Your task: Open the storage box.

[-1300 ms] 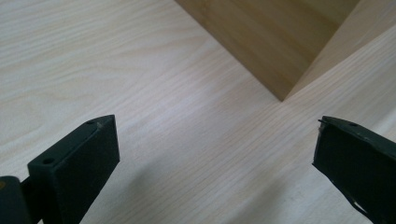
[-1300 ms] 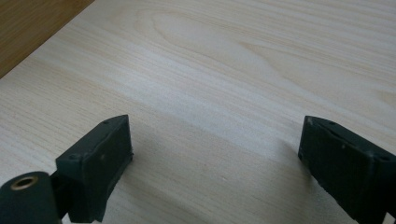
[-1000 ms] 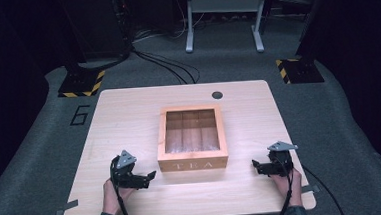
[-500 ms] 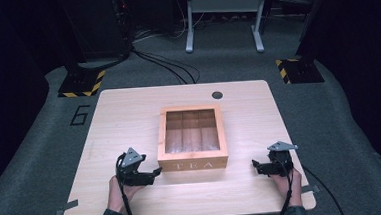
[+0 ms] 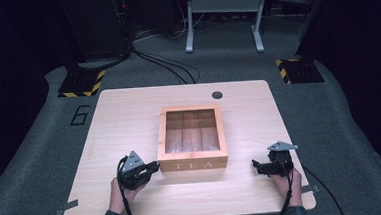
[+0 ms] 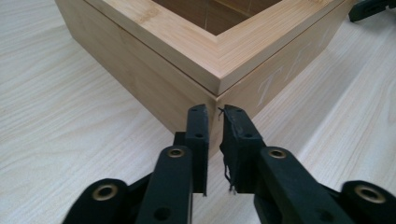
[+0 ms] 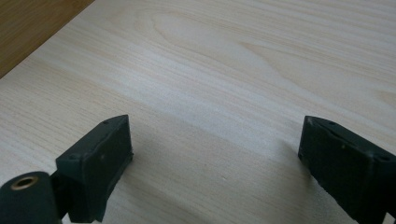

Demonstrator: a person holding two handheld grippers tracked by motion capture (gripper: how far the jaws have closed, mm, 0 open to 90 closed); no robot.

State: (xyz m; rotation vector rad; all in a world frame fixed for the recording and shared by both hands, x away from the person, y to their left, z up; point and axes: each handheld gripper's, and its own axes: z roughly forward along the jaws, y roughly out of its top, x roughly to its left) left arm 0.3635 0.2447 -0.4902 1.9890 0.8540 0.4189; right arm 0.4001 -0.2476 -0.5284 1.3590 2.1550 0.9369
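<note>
Dark room w/ grey carpet floor point(image 5: 40, 146); metal stand legs point(image 5: 223, 15) and black cables point(image 5: 166, 66) at the far side, two yellow-black striped base plates point(image 5: 82, 84) off the far corners, a "6" marked on the floor at left.

Light wood tabletop point(image 5: 259, 113), rounded corners, small dark round cap point(image 5: 217, 94) near its far edge.

Wooden tea box point(image 5: 192, 143) sits approx. mid-tabletop, nearer the person's edge. Square, lid down, clear pane in the lid shows inner dividers. "TEA" lettered on the near wall. Lid-to-body seam shows in the left gripper view point(image 6: 219, 70).

Left tool point(image 5: 152, 167) at the box's near-left corner, tips pointing at it. Left gripper view point(image 6: 213, 116): jaws have just been closing, now nearly together w/ a thin gap, nothing between them; tips right at the corner edge just under the lid seam. Contact w/ the wood: can't tell. Frayed thread on one pad.

Right tool point(image 5: 256, 164) rests low over the tabletop, right of the box, well apart from it, tips pointing toward the box. Right gripper view point(image 7: 215, 149): jaws spread wide, bare wood between, holding nothing.

Hands and sleeves enter from the near edge; cable trails from each tool.
</note>
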